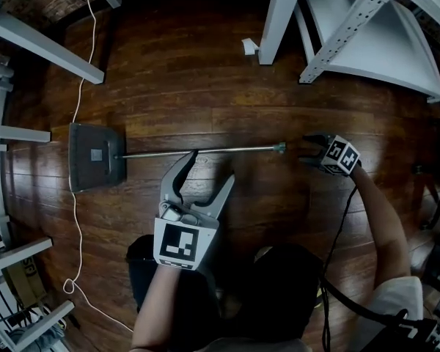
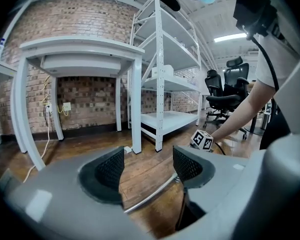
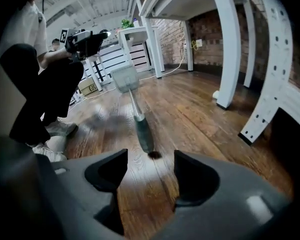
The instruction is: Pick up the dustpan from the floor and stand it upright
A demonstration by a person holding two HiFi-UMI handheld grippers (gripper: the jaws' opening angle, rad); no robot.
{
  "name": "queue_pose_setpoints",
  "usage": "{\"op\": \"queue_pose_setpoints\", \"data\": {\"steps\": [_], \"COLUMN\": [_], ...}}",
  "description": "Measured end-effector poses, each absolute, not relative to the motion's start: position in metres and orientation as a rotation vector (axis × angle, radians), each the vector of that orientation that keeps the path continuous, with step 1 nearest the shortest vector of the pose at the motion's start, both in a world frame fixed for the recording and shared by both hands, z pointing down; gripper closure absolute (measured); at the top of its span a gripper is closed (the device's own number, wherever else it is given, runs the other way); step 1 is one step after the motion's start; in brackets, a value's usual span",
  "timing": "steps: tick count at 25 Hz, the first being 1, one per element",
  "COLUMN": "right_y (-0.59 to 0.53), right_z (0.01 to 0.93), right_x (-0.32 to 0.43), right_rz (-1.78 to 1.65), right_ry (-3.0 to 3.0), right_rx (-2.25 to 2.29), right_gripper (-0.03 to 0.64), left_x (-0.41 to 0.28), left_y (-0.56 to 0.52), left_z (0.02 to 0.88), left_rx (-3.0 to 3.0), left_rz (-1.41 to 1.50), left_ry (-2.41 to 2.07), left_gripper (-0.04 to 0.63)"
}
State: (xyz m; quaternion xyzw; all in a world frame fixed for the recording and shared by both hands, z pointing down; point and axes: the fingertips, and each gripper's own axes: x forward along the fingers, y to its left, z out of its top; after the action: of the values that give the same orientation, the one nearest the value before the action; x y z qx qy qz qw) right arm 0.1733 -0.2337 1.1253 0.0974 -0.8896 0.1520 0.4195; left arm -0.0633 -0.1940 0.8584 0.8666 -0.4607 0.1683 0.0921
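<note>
My right gripper is gaping empty, facing the handle tip at twelve o'clock. My left gripper, likewise spread, is hovering over the shaft. The dustpan is lying flat, pan at nine o'clock. I'm judging this the approach; next calls for clamping the handle.

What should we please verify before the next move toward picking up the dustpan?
1. Dustpan lying flat on floor: ok.
2. Right hand-held gripper jaws apart: ok.
3. Handle grip between right jaws: not ok, it lies just ahead.
4. Left hand-held gripper jaws apart, metal shaft showing between them: ok.
5. White cable free of the pan: cannot tell.
</note>
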Motion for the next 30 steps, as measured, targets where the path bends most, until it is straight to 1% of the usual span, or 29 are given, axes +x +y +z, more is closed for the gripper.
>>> {"op": "queue_pose_setpoints", "data": {"steps": [4, 12, 13, 14, 17, 19, 24, 30], "right_y": [-0.242, -0.229, -0.229, -0.23, -0.232, -0.23, -0.216, -0.228], "right_z": [1.138, 1.153, 1.15, 1.148, 1.142, 1.134, 1.097, 1.02], "right_x": [0.145, 0.1, 0.097, 0.096, 0.097, 0.095, 0.088, 0.078], "right_rz": [0.4, 0.42, 0.414, 0.404, 0.381, 0.366, 0.367, 0.339], "right_ry": [-2.263, -2.292, -2.295, -2.295, -2.288, -2.289, -2.293, -2.279], "right_rx": [0.241, 0.217, 0.229, 0.242, 0.274, 0.275, 0.267, 0.305], "right_gripper": [0.339, 0.339, 0.359, 0.399, 0.483, 0.485, 0.488, 0.491], "left_x": [-0.062, -0.067, -0.065, -0.064, -0.062, -0.065, -0.084, -0.098], "left_y": [-0.189, -0.191, -0.192, -0.192, -0.191, -0.191, -0.184, -0.186], "left_z": [0.873, 0.876, 0.875, 0.873, 0.864, 0.851, 0.845, 0.803], "left_rx": [2.553, 2.522, 2.529, 2.535, 2.555, 2.57, 2.538, 2.517], "left_rz": [0.55, 0.492, 0.484, 0.475, 0.425, 0.371, 0.35, 0.314], "left_ry": [-1.334, -1.307, -1.296, -1.286, -1.271, -1.275, -1.29, -1.309], "left_gripper": [0.267, 0.262, 0.262, 0.262, 0.264, 0.267, 0.268, 0.27]}}
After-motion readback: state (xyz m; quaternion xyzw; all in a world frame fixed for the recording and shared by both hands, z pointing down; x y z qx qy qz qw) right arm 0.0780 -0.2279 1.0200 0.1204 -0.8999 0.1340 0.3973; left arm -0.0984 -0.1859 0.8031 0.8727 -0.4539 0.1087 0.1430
